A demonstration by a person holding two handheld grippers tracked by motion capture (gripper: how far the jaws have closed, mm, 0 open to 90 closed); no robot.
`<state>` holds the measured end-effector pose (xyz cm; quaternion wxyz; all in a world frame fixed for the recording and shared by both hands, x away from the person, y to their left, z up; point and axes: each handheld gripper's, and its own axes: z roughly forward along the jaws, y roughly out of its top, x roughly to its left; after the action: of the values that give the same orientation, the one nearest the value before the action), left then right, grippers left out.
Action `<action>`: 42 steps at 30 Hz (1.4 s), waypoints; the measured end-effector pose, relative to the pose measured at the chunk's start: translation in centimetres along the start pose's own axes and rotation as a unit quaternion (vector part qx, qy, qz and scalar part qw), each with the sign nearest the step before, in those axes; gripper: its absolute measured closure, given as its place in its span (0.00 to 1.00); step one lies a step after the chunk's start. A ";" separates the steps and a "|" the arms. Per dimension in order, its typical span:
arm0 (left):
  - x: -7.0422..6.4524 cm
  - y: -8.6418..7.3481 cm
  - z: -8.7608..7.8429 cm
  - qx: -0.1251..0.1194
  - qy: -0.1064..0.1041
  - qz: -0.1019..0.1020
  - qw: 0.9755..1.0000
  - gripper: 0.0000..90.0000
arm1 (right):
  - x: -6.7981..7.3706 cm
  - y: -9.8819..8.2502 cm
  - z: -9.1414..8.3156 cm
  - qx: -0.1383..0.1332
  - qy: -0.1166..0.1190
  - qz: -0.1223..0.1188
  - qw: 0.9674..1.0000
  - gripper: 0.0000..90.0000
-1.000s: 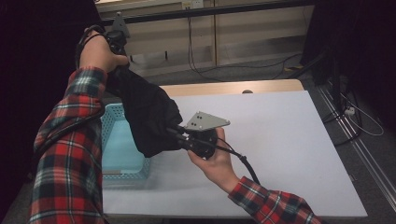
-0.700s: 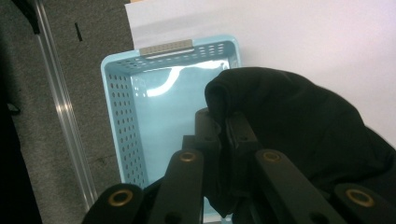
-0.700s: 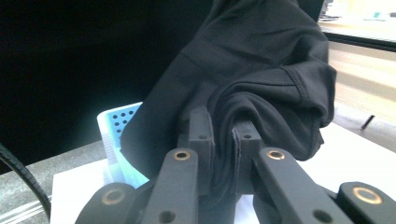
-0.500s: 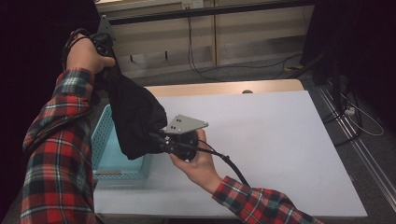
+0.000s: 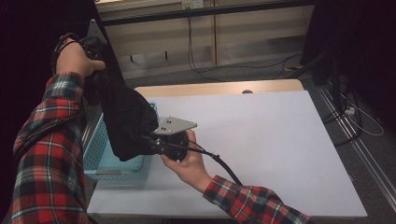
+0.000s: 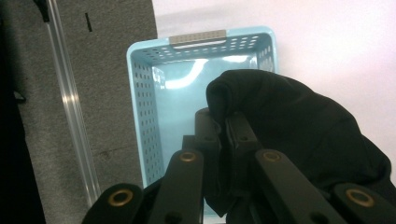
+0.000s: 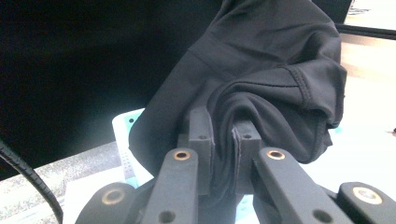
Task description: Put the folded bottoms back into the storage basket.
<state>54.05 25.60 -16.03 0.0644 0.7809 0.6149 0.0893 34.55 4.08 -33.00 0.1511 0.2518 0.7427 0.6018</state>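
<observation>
Black fabric garment [image 5: 126, 116], pinched tight in both left gripper [image 6: 223, 128] and right gripper [image 7: 223, 135], carried leftward since a second earlier and hung above perforated light-blue plastic basket [image 5: 100, 156] at white table's [image 5: 280, 154] left edge, seemingly ready for lowering in.

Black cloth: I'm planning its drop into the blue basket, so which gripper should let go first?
Right, probably. The right gripper pinches the cloth's low end above the basket; the left gripper holds the top high.
</observation>
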 end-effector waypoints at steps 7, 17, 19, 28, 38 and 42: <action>0.8 -0.6 -0.2 -0.001 -0.001 -0.002 1.000 0.95 | 0.3 0.3 0.3 -0.001 0.002 -0.004 1.000 0.91; 2.3 -1.6 -0.4 -0.010 -0.002 -0.014 1.000 0.95 | 1.1 0.3 1.3 0.000 0.015 -0.003 1.000 0.91; 2.7 -1.8 -0.3 -0.011 -0.001 -0.016 1.000 0.95 | 1.5 0.3 1.6 -0.003 0.018 -0.001 1.000 0.91; 4.6 -1.2 1.3 -0.022 -0.007 -0.016 1.000 0.95 | 2.0 -0.1 3.6 0.002 0.024 -0.003 1.000 0.91; 4.7 -2.2 5.4 -0.084 0.031 0.036 0.995 0.29 | 0.0 -0.7 3.7 0.043 0.006 0.011 0.999 0.44; 4.7 -3.7 6.5 -0.084 0.007 0.034 0.996 0.26 | -1.7 -1.0 1.4 0.058 -0.008 -0.016 0.998 0.37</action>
<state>53.04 31.06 -22.87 0.1226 0.7927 0.5786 0.1478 36.50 4.13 -34.38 0.1518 0.2533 0.7787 0.5535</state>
